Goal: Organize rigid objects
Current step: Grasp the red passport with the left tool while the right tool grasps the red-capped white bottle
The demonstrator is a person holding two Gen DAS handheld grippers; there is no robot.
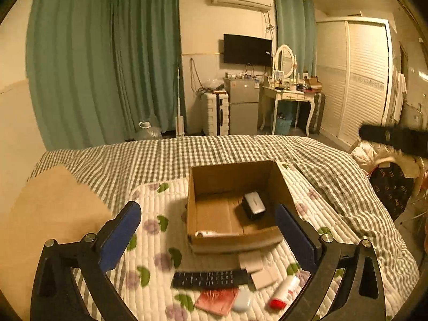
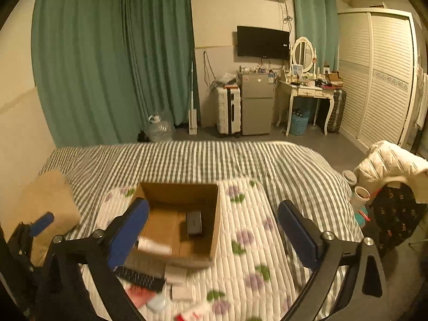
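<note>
An open cardboard box [image 1: 278, 184] stands on a floral quilted mat on the bed; it also shows in the right wrist view [image 2: 216, 222]. Inside lie a black-and-white device [image 1: 253, 205] and a white tube [image 1: 211, 233]. In front of the box lie a black remote [image 1: 211, 279], white cards [image 1: 263, 278], a red booklet [image 1: 217, 300], a small white case [image 1: 243, 301] and a white tube with a red cap [image 1: 285, 292]. My left gripper [image 1: 208, 240] is open and empty above these items. My right gripper [image 2: 214, 232] is open and empty, over the box's right side.
A brown paper bag [image 1: 53, 214] sits on the bed at the left. A chair with clothes [image 2: 393, 187] stands at the bed's right edge. Suitcase, small fridge and dressing table stand against the far wall.
</note>
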